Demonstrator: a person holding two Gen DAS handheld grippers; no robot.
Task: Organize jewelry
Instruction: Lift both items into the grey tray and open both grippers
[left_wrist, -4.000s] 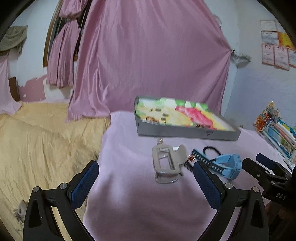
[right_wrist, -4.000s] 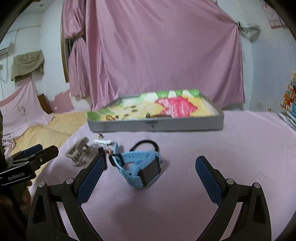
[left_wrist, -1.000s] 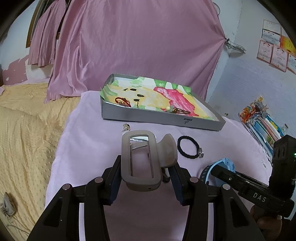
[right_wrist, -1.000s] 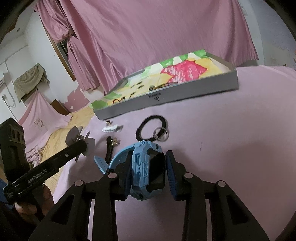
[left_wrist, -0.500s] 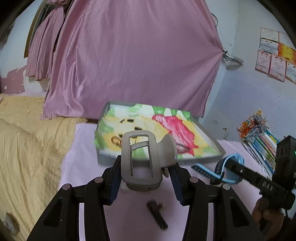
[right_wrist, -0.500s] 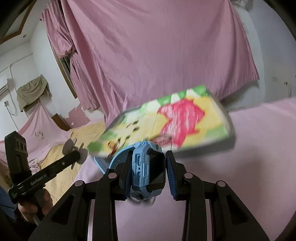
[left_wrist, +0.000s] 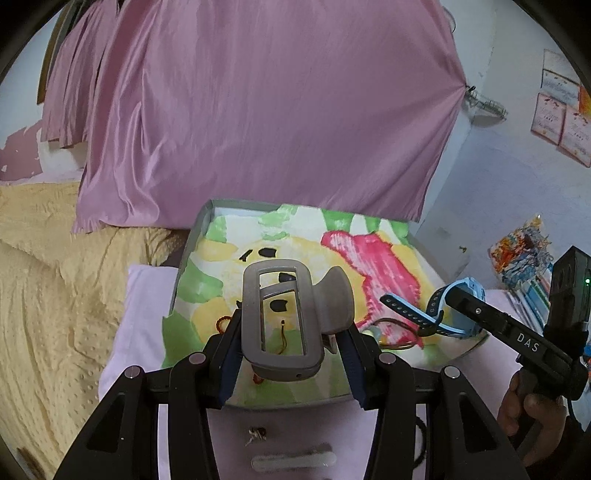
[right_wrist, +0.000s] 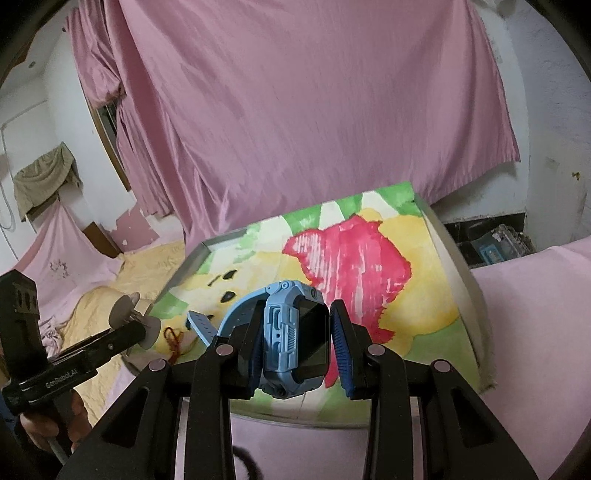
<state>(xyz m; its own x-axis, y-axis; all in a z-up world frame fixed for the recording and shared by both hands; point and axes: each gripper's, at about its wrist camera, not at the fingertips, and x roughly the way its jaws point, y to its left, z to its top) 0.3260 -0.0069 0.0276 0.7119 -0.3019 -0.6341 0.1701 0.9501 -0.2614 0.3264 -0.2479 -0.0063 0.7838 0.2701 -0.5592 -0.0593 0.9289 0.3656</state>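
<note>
My left gripper (left_wrist: 291, 354) is shut on a grey hair claw clip (left_wrist: 284, 317) and holds it above the near left part of a grey tray (left_wrist: 192, 240) lined with a colourful drawing. My right gripper (right_wrist: 295, 347) is shut on a blue smartwatch (right_wrist: 295, 332) and holds it above the tray's (right_wrist: 458, 258) near edge. The watch (left_wrist: 443, 310) and right gripper also show at the right of the left wrist view. A red cord bracelet (left_wrist: 223, 323) and a thin necklace (left_wrist: 282, 338) lie in the tray.
On the pink cloth before the tray lie a small earring (left_wrist: 257, 434), a white hair clip (left_wrist: 293, 461) and a black hair tie (right_wrist: 245, 461). A yellow blanket (left_wrist: 55, 295) lies left. Pink curtains (left_wrist: 258, 110) hang behind. Coloured packets (left_wrist: 524, 251) lie right.
Both grippers closed on their items, lifted them off the pink cloth and carried them forward over the tray. In the last half second the tray came nearer under both.
</note>
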